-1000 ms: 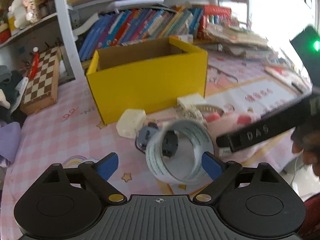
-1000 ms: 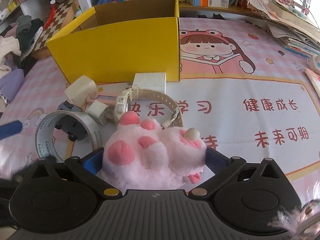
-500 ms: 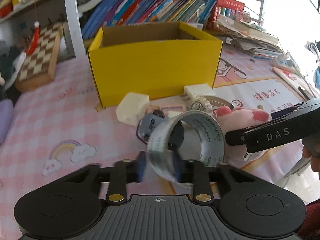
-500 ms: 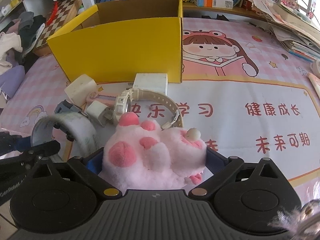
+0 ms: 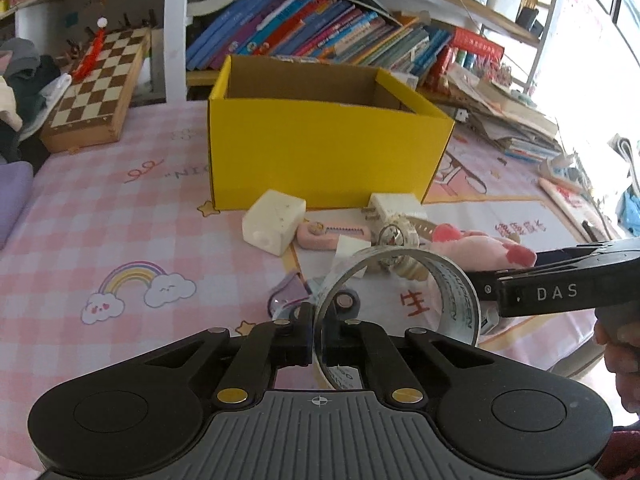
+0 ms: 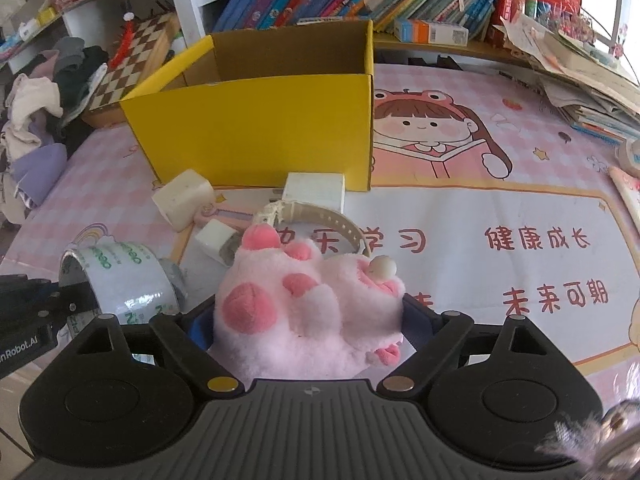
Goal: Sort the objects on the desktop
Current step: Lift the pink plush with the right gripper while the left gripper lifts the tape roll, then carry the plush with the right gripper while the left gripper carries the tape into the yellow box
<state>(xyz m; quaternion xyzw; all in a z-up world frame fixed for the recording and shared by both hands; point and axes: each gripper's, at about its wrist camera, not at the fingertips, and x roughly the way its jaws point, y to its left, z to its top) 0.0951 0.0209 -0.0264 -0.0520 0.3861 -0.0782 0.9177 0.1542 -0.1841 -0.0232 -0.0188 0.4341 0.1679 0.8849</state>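
Note:
My left gripper [image 5: 319, 336] is shut on the near wall of a clear tape roll [image 5: 400, 292] and holds it lifted above the mat; the roll also shows in the right wrist view [image 6: 120, 280]. My right gripper [image 6: 308, 320] is shut on a pink plush paw toy [image 6: 304, 300], seen from the left wrist view [image 5: 480, 246] too. The open yellow box [image 5: 320, 152] stands behind the pile, also in the right wrist view [image 6: 260, 128].
On the mat lie a white charger block [image 5: 274, 220], a second white adapter [image 5: 394, 204], a cream wristwatch [image 6: 316, 216], a pink comb [image 5: 328, 236] and a small white cube [image 6: 216, 238]. A chessboard [image 5: 96, 92] sits far left; books [image 5: 320, 36] line the shelf.
My left gripper has closed on the tape roll's wall and lifted it. The right gripper still holds the plush toy and has risen slightly.

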